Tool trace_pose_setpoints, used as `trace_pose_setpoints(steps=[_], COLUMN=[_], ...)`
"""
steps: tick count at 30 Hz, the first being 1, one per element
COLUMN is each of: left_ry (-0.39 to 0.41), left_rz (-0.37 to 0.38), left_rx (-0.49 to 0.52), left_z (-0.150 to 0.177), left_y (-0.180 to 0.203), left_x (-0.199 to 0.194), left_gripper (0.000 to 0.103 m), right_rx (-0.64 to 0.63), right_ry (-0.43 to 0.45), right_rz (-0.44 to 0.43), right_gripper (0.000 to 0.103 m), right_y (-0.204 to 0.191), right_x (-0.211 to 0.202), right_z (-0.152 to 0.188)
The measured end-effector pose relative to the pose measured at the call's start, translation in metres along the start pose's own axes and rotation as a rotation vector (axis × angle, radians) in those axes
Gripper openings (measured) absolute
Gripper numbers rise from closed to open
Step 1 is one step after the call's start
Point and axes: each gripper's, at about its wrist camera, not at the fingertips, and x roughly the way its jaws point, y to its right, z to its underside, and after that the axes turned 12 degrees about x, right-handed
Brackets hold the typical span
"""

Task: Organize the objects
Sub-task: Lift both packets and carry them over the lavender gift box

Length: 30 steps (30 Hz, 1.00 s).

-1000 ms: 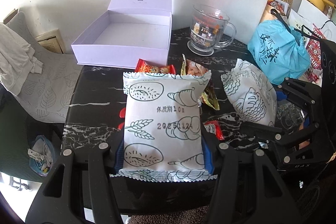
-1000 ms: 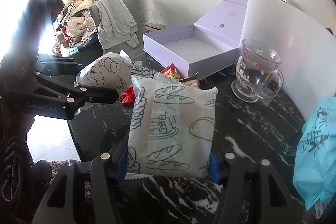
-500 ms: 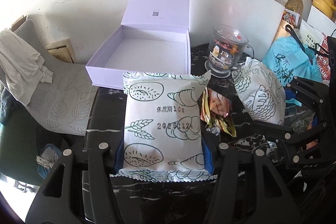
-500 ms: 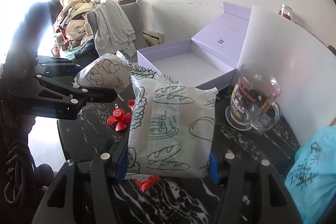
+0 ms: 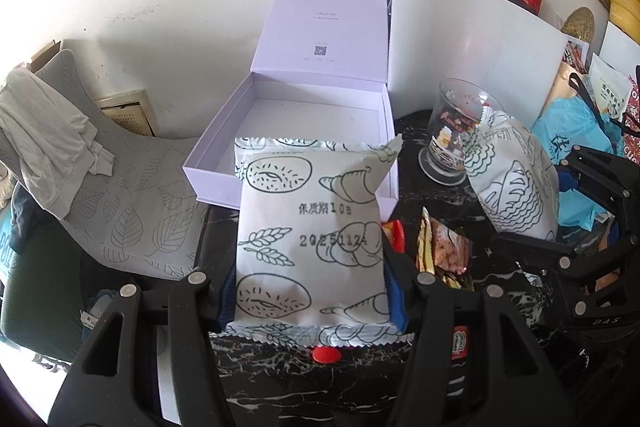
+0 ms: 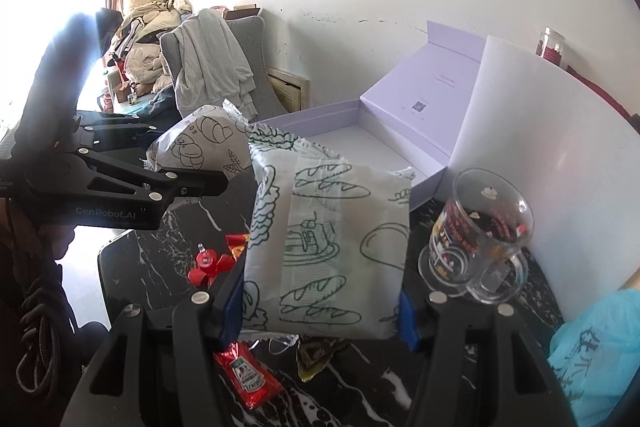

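Bread packets (image 5: 310, 239) (image 6: 326, 251) sit pinched in each tool; only the right view shows a ketchup sachet (image 6: 248, 375).

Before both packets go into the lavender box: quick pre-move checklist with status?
1. Left gripper clamped on its bread packet: ok.
2. Right gripper clamped on its bread packet: ok.
3. Lavender box open, lid upright: ok.
4. Box floor bare where visible: ok; near part is hidden by the left packet, cannot tell.
5. Glass mug close beside the right packet's path: not ok, mind it.
6. Both packets fitting side by side in the box: cannot tell.
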Motion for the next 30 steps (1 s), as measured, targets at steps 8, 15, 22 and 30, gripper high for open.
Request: trace_pose_setpoints(steps=[8, 15, 22, 30], left_ry=[0.008, -0.003, -0.002, 0.033], left_rz=[-0.027, -0.038, -0.068, -0.088], left_rx=[-0.002, 0.004, -0.001, -0.035], left_z=[-0.017, -0.029, -0.043, -0.068], left_y=[-0.018, -0.032, -0.050, -0.066], left_x=[0.009, 0.025, 0.043, 0.058], left_gripper=[0.055, 0.055, 0.055, 0.055], right_rx=[-0.017, -0.030, -0.030, -0.013], right_ry=[0.009, 0.013, 0.024, 0.032], right_rz=[-0.005, -0.007, -0.012, -0.007], right_gripper=[0.061, 0.061, 0.061, 0.061], right_y=[0.001, 0.004, 0.006, 0.011], right_x=[0.016, 0.031, 0.046, 0.066], right_z=[-0.023, -0.041, -0.058, -0.078])
